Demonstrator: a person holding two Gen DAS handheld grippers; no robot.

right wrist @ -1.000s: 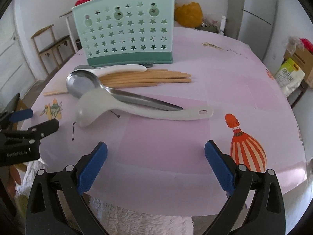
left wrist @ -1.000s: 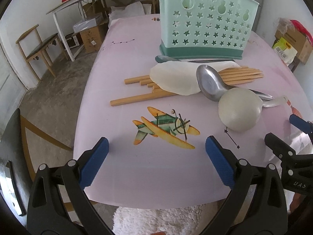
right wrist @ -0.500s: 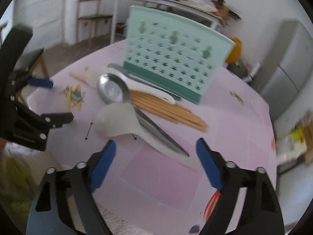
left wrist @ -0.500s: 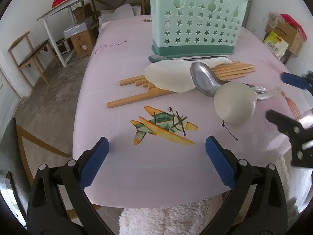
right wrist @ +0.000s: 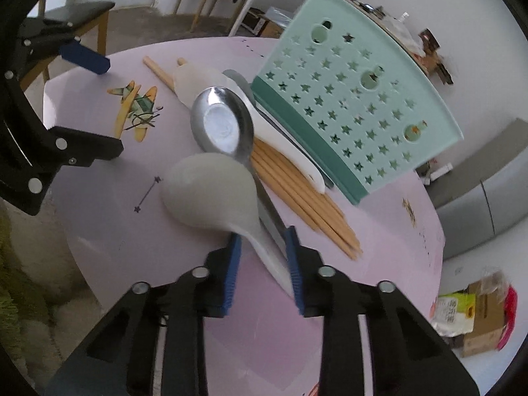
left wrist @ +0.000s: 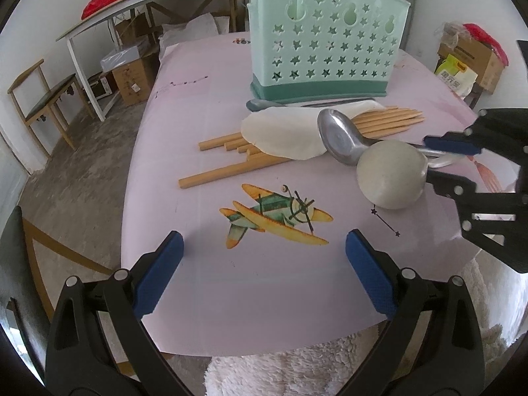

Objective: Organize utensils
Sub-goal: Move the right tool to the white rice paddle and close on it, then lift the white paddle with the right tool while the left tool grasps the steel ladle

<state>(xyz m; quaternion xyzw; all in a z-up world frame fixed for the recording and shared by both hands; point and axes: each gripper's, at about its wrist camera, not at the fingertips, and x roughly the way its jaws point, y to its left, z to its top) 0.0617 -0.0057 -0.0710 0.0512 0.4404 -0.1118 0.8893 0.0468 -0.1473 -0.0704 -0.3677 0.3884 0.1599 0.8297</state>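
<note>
A white ladle (left wrist: pixel 391 178) (right wrist: pixel 211 191) lies bowl-down on the pink table (left wrist: pixel 264 303). A steel ladle (left wrist: pixel 336 138) (right wrist: pixel 221 125) rests beside it, over a bundle of wooden chopsticks (left wrist: pixel 227 171) (right wrist: pixel 303 204) and a flat white spoon (left wrist: pixel 280 135) (right wrist: pixel 283 145). Behind them stands a mint star-pattern utensil holder (left wrist: pixel 323 49) (right wrist: pixel 353 105). My right gripper (right wrist: pixel 263 236) (left wrist: pixel 429 163) is rolled over and its jaws are closing. The white ladle's handle lies between the pads, which touch it. My left gripper (left wrist: pixel 264 264) hangs open above the table's near edge, holding nothing.
An airplane print (left wrist: pixel 274 214) marks the cloth in front of the left gripper. A white fluffy cover (left wrist: pixel 280 373) lies below the table's near edge. A chair (left wrist: pixel 43 99), a white bench table (left wrist: pixel 138 16) and cardboard boxes (left wrist: pixel 472 62) stand around the room.
The right gripper moved in over the white ladle's handle, rolled sideways and narrowed its jaws around it. The left gripper stayed where it was, open.
</note>
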